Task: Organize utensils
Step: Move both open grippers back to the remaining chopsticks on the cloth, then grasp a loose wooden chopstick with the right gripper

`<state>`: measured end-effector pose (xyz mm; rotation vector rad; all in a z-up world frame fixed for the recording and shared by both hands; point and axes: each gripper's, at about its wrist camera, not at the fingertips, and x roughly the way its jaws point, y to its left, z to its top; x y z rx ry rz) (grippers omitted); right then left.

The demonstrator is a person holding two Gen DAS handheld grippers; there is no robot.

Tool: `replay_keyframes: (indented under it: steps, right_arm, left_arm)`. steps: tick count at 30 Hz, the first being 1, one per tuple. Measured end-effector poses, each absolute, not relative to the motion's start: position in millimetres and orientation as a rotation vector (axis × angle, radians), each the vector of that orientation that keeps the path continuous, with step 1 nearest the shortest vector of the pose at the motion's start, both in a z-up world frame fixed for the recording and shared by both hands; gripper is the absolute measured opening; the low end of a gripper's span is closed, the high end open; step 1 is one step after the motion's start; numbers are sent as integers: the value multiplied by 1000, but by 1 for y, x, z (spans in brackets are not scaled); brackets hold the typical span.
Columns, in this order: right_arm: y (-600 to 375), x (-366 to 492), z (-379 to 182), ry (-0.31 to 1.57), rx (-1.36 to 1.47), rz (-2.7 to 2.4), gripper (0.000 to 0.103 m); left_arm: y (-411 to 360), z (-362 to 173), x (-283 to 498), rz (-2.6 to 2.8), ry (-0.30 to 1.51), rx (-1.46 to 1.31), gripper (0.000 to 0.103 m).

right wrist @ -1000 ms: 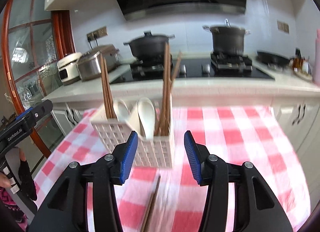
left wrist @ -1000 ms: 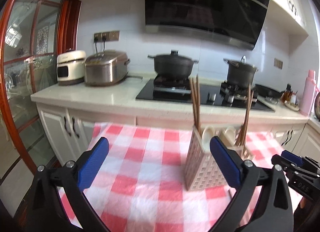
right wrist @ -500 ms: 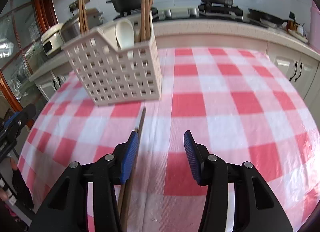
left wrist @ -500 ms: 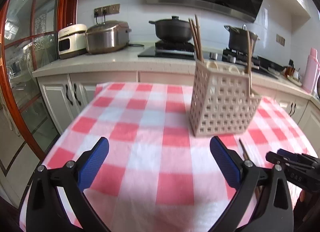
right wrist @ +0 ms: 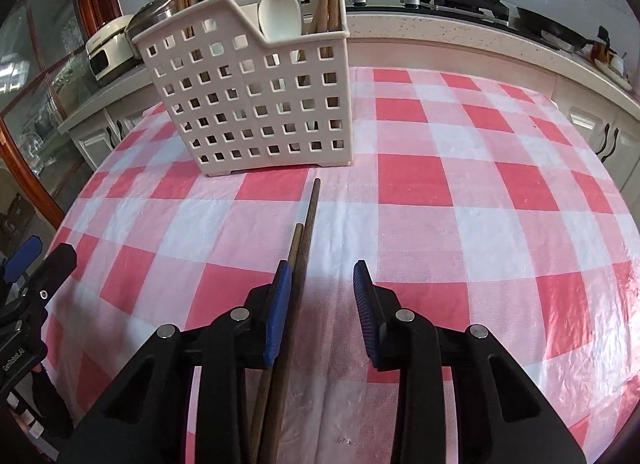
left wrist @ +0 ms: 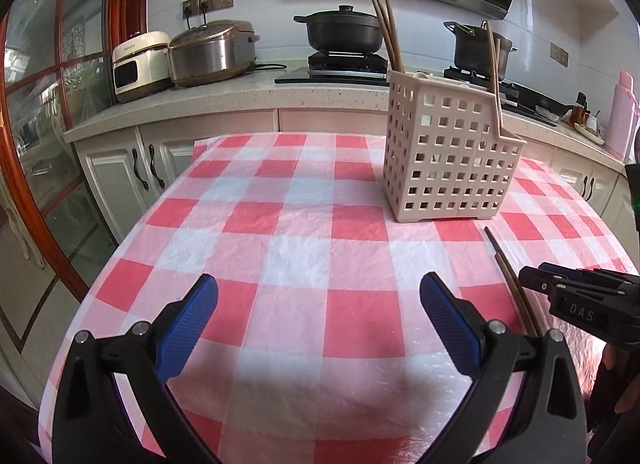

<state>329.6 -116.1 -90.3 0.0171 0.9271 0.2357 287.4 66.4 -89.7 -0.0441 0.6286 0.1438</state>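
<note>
A beige perforated utensil basket [right wrist: 256,104] stands on the red-and-white checked tablecloth and holds several wooden chopsticks and a white spoon [right wrist: 280,14]. It also shows in the left wrist view [left wrist: 448,152]. Two wooden chopsticks [right wrist: 304,232] lie on the cloth in front of the basket, running back under my right gripper [right wrist: 322,312], which is open low over them, its left finger beside them. They also show in the left wrist view [left wrist: 508,272]. My left gripper [left wrist: 318,324] is open and empty over the cloth's left part.
The table's left edge [left wrist: 120,248] drops off toward cabinets. Behind the table a counter [left wrist: 224,100] carries two rice cookers, a hob and two black pots. The right gripper's side [left wrist: 576,296] shows at the right of the left wrist view.
Both grippers have lowered toward the table and tilted down. The right gripper has come down over the two loose chopsticks, which now lie between its fingers.
</note>
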Motion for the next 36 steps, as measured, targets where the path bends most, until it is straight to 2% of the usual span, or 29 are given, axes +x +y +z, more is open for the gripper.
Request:
replay_keyframes:
  steps: [15, 17, 19, 20, 29, 32, 36]
  right_arm:
    - [-101, 343, -96, 944, -92, 186, 26]
    - [-102, 342, -96, 944, -98, 181, 21]
    - [-104, 341, -96, 947, -100, 178, 10]
    - [-107, 339, -95, 948, -100, 177, 7]
    - [-157, 318, -95, 942, -23, 119, 6]
    - [-177, 310, -95, 942, -3, 94, 6]
    - [-197, 301, -95, 936, 24, 74, 6]
  left_arm:
    - [63, -95, 282, 109, 645, -44, 98]
    - [61, -95, 281, 107, 647, -42, 98]
    - [59, -95, 280, 105, 648, -42, 98]
    - [58, -95, 280, 104, 649, -42, 98]
    - [29, -94, 288, 23, 693, -17, 98]
    - [10, -98, 296, -30, 732, -19, 96]
    - [-22, -105, 306, -93, 771, 1, 82]
